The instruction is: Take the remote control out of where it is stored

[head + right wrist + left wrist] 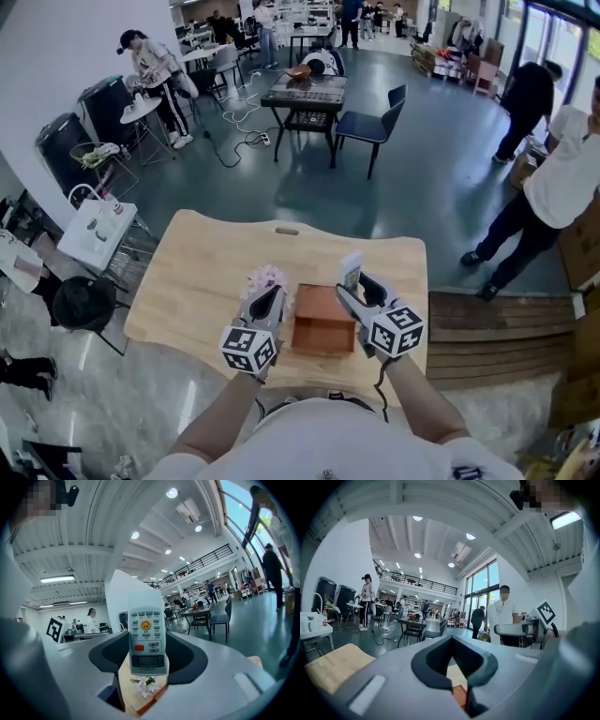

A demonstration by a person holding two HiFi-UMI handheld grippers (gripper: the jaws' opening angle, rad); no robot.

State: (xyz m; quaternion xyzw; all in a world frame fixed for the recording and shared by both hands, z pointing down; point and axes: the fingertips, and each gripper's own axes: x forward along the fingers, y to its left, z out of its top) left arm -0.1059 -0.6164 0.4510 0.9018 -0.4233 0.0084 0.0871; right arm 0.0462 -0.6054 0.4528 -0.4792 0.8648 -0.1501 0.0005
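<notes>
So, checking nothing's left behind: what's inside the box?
The box shows only a bare bottom; the right tongs, holding the remote, cover its right edge.

The table [187, 272] is of pale wood, and its top looks smooth and matt, with fine grain in it. The shallow box [322, 330] on it is reddish-brown and matt; whether it is wood or board I cannot tell. The remote control [147, 641] has a white plastic shell, smooth with a slight sheen, grey buttons, and a dull grey display window. The left gripper [271, 292] and the right gripper [353, 292] have bodies of light grey matt plastic, and the pads [187, 657] inside the jaws are black and matt. The floor [309, 202] is dark, hard and glossy, with soft reflections. The petals of the flowers [267, 277] look thin and matt.
</notes>
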